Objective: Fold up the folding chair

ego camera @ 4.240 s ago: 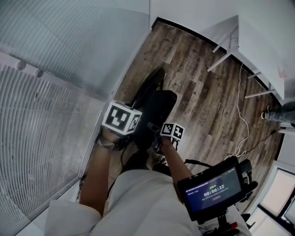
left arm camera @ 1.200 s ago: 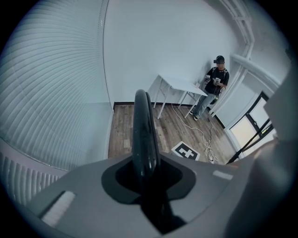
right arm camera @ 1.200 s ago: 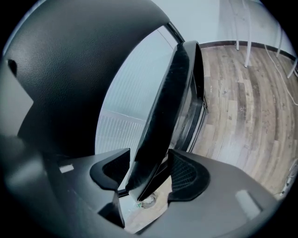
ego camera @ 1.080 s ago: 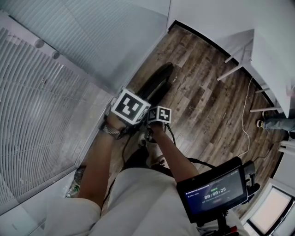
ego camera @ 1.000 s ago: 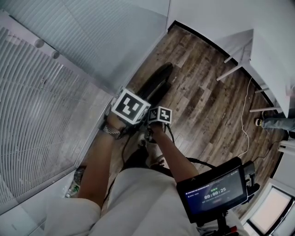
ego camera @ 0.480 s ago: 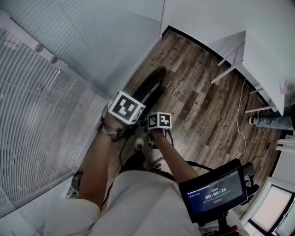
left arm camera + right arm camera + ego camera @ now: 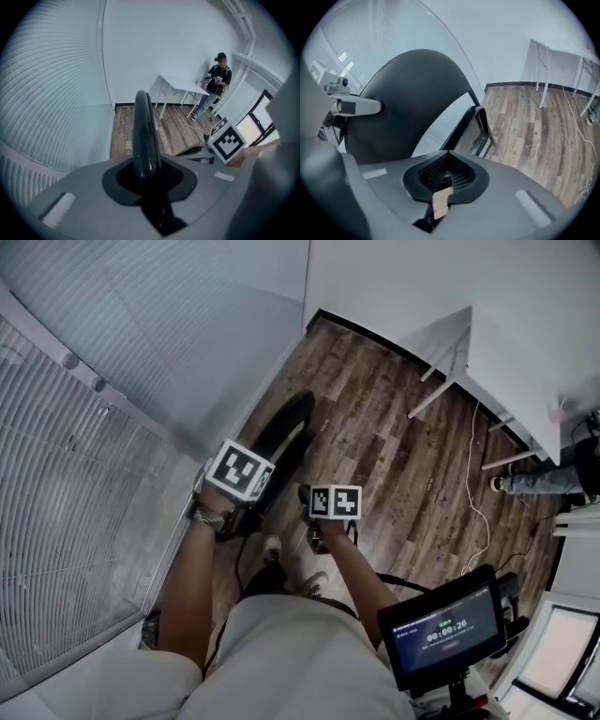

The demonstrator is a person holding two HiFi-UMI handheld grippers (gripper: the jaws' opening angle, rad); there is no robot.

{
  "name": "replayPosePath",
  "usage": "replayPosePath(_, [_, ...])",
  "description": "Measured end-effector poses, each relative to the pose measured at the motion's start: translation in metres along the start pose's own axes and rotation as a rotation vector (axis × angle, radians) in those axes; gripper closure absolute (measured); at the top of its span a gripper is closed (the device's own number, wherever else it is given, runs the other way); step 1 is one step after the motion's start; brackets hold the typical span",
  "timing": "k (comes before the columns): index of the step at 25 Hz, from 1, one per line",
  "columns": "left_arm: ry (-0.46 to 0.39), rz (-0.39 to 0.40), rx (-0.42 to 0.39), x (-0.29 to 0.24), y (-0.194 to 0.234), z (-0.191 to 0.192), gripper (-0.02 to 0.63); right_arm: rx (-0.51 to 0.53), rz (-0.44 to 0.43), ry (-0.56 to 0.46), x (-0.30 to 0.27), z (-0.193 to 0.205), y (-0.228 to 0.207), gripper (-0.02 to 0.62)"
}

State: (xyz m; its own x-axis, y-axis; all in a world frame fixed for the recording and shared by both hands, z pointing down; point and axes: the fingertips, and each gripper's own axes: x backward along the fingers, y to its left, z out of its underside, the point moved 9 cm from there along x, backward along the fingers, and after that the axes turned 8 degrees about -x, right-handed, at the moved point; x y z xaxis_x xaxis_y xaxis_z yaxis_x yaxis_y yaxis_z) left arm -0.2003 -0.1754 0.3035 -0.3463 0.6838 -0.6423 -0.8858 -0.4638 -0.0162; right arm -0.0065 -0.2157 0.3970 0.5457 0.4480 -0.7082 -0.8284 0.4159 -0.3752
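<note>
The folding chair [image 7: 284, 432], now collapsed flat, is standing on the wood floor [image 7: 394, 446] beside the blinds [image 7: 66, 484]. The left gripper [image 7: 146, 180] is clamping the chair's black edge. The right gripper [image 7: 447, 180], jaws apart and empty, is pulling away, so the folding looks done.

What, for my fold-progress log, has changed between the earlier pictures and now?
The folding chair went from seat-out to folded flat. The right claw came off it and drew away to the right, now open and empty. Unchanged: the left claw stays shut on the chair's edge.
</note>
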Motion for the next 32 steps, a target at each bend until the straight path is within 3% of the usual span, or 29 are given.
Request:
replayPosePath(16, [0.006, 0.012, 0.007, 0.000, 0.008, 0.001, 0.551, 0.137, -0.006, -0.192, 0.075, -0.024, 0.017, 0.595])
replayPosePath(32, [0.002, 0.003, -0.001, 0.001, 0.004, -0.003, 0.551, 0.145, -0.014, -0.222, 0.083, -0.027, 0.014, 0.595])
